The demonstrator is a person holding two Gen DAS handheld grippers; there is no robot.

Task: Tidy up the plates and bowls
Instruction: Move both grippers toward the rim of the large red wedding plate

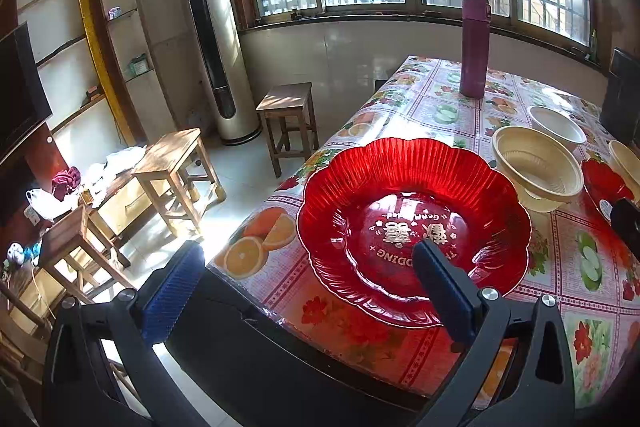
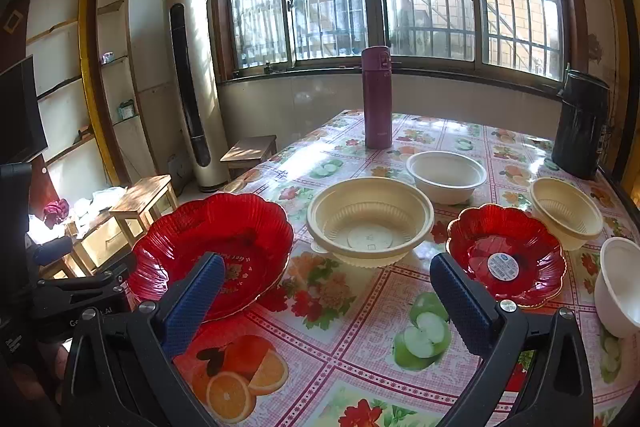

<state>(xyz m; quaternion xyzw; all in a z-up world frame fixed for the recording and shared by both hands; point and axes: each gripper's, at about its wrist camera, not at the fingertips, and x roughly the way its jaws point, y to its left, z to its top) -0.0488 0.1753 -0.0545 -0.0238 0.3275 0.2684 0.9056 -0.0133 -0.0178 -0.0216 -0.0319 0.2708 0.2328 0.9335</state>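
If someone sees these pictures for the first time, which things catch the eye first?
The large red scalloped plate at the table's left edge stands out most, with the open left claw over its near rim. A smaller red plate lies to the right, cream bowls between and behind them, and a tall purple flask near the window.

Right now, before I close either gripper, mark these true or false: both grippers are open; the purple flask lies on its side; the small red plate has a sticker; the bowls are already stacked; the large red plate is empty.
1. Both the left gripper and the right gripper are open. True.
2. The purple flask lies on its side. False: it stands upright.
3. The small red plate has a sticker. True.
4. The bowls are stacked. False: the large cream bowl and the others sit apart.
5. The large red plate is empty. True.
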